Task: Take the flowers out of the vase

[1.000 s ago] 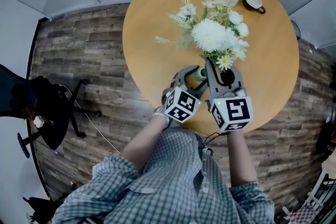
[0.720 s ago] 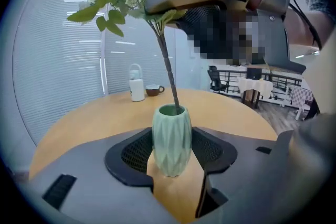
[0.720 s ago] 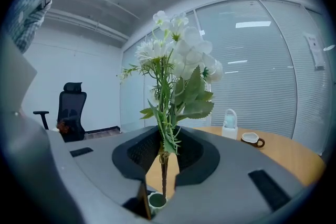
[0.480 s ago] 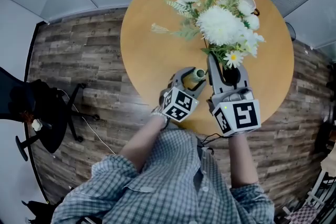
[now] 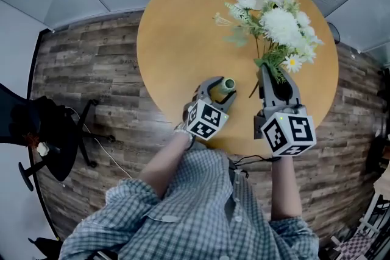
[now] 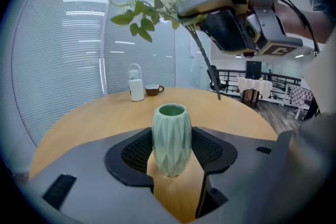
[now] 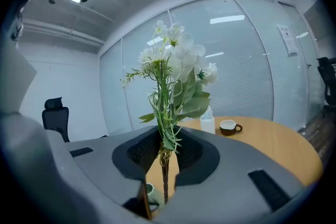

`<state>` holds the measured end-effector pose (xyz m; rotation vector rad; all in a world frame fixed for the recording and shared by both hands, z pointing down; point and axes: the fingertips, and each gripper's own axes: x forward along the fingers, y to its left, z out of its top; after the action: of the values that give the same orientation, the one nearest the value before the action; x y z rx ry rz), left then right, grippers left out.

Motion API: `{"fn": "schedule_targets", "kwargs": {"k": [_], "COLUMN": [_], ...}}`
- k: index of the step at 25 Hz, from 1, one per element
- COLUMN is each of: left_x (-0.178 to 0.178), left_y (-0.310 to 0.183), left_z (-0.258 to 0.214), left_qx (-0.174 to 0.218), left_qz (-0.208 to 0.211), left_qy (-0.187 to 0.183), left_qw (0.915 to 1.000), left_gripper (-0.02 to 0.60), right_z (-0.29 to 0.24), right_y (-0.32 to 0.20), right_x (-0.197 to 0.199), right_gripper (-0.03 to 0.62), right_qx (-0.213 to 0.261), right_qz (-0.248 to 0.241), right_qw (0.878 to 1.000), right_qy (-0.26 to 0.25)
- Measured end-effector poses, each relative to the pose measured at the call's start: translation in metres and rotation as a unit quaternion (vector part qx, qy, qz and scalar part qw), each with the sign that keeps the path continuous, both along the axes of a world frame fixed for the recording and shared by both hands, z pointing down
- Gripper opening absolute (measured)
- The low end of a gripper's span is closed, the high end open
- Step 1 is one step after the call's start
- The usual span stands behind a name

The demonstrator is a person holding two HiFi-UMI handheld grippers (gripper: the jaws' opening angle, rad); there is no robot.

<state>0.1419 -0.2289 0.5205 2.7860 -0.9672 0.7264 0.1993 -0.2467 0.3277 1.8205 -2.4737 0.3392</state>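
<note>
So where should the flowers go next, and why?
Probably sideways and down onto bare table. The right gripper is clamped on the stems of the flowers, whose ends hang in air, clear of the green vase that the left gripper grips, so only laying them down seems left.

Right of vase, flowers above table

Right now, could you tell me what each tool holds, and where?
Left tool clamps the vase around its body; right tool pinches the flowers by their stems.
</note>
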Motion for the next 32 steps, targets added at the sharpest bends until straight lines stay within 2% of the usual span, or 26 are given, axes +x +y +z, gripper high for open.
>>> {"fn": "schedule_targets", "kwargs": {"k": [8,17,22,32], "left_x": [0.002,0.002,0.000,0.003], "left_y": [0.001,0.001,0.002,0.000], "left_z": [-0.001,-0.003,-0.002,-0.002], "left_qx": [0.001,0.001,0.001,0.002], "left_qz": [0.001,0.000,-0.002,-0.004], "left_qy": [-0.001,-0.003,-0.001,-0.003], "left_qw": [1.0000,1.0000,1.0000,1.0000], "left_gripper": [0.241,0.241,0.241,0.241], "right_z": [0.070,0.157,0.193,0.231], "right_y": [0.010,0.028,0.034,0.039], "right_x": [0.036,0.045,0.044,0.047], "right_gripper": [0.067,0.063,0.063,0.068], "right_qx": [-0.098,-0.193,-0.229,-0.248], "right_qz": [0.049,0.071,0.071,0.043], "right_qw": [0.994,0.978,0.971,0.964], "right_qy": [-0.027,-0.036,-0.008,0.090]}}
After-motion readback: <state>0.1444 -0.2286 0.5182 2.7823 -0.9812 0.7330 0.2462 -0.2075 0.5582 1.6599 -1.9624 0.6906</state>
